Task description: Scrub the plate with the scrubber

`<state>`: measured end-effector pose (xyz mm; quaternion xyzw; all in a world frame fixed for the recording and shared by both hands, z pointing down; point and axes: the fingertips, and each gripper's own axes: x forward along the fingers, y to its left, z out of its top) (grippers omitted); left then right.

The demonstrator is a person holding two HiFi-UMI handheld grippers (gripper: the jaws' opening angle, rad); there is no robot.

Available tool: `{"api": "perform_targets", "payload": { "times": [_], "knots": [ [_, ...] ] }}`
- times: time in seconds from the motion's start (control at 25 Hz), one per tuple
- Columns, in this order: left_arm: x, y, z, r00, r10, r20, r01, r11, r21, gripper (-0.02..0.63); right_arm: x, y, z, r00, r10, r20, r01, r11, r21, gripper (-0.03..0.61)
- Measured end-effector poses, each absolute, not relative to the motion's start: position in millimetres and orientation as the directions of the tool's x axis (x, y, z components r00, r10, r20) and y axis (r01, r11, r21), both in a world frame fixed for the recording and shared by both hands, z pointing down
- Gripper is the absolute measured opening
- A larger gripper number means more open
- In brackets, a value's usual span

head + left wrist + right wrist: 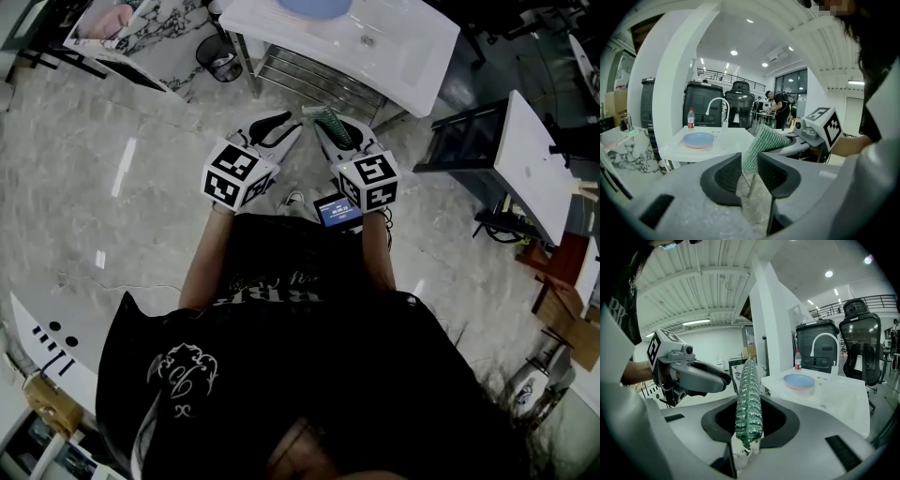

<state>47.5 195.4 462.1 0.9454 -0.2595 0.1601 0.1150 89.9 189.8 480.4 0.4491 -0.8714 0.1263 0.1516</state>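
Note:
A green mesh scrubber (749,399) stands upright between the jaws of my right gripper (750,411), which is shut on it. In the head view the scrubber (323,116) sticks out of the right gripper (330,129) at chest height. My left gripper (284,128) is held close beside it, its jaws (749,161) a little apart with nothing between them. A blue plate (698,139) lies on the white sink table (733,140) some way ahead of both grippers, also visible in the right gripper view (798,380) and at the top of the head view (314,7).
A white faucet (717,105) and a small bottle (691,118) stand at the back of the sink table. A black waste bin (221,61) sits on the marble floor left of it. A dark frame (464,141) and another white table (530,150) are to the right.

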Motion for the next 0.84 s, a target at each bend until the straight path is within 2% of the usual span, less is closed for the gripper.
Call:
{"api": "perform_targets", "payload": {
  "times": [0.84],
  "knots": [
    [42.9, 202.8, 451.2, 0.808, -0.474, 0.35, -0.535, -0.839, 0.098, 0.107, 88.2, 193.8, 471.4, -0.55, -0.753, 0.361, -0.82, 0.569, -0.061, 0.091]
  ]
}}
